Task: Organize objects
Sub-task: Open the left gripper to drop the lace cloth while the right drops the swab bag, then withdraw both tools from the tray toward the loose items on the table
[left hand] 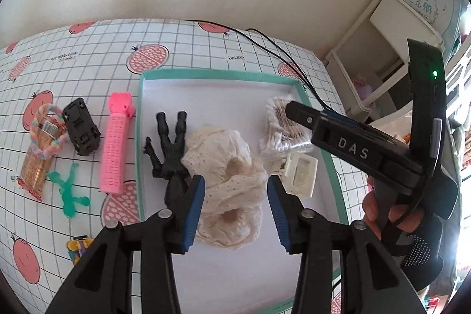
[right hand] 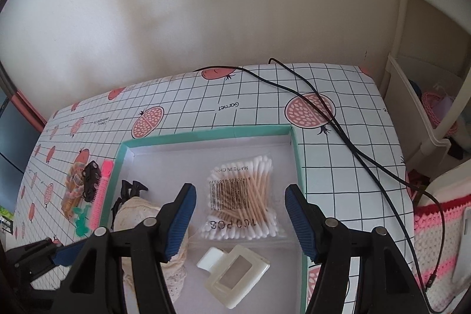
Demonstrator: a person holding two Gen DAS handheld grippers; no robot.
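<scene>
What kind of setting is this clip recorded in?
Most likely a home room, perhaps a bedroom or a child's room: a table under a pomegranate-print tablecloth, a white shelf unit against a plain wall, and a crocheted pink-striped blanket beside the table.

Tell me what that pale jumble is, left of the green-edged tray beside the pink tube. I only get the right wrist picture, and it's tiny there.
Observer: The left wrist view shows a snack packet with a pastel rope ring lying on it, outside the tray.
Operator: Is anything on that side missing from my picture?
Observer: Yes, a small yellow object nearer the table edge, partly behind the left gripper. I cannot tell what it is.
Operator: Who holds my gripper?
Observer: A hand in a dark dotted glove grips the handle of the right gripper.
</scene>
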